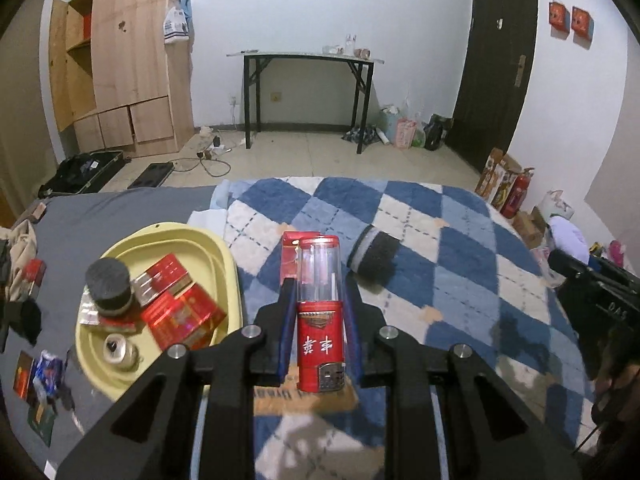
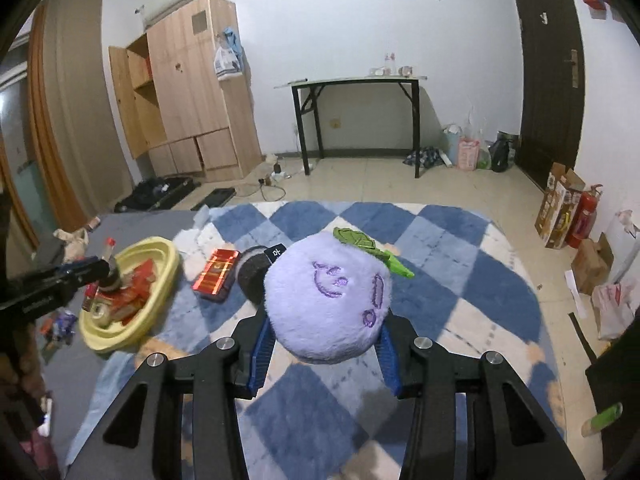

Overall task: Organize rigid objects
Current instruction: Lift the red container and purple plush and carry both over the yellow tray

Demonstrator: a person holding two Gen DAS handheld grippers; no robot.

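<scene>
Our left hand-held gripper [image 1: 319,312] is closed tight on a red lighter [image 1: 320,316] with a clear upper half, held upright above the blue-and-white checked blanket [image 1: 460,248], clear of the bed. We judge this the carry step: the lighter is a rigid thing, and the yellow tray [image 1: 224,256] to its left already holds red packs [image 1: 180,312], a dark round lid or jar [image 1: 109,286] and a small pale roll [image 1: 120,350]. The next move calls for a swing left over the tray's rim and a release onto a free patch, low enough that the lighter does not bounce out.

On the blanket, a red pack [image 2: 218,272] and a dark roll [image 2: 254,276] lie close together, not yet sorted.

Our right hand-held gripper [image 2: 324,334] is partly closed, its blue pads pressing into a purple plush ball [image 2: 328,304] with a green leaf, lifted off the blanket. Being soft, it likely goes elsewhere than the tray.

White Chinese characters run across the lighter's red body; we cannot read them with confidence. The packs' print is too blurred, and a small tag on the dark roll is unclear.
</scene>
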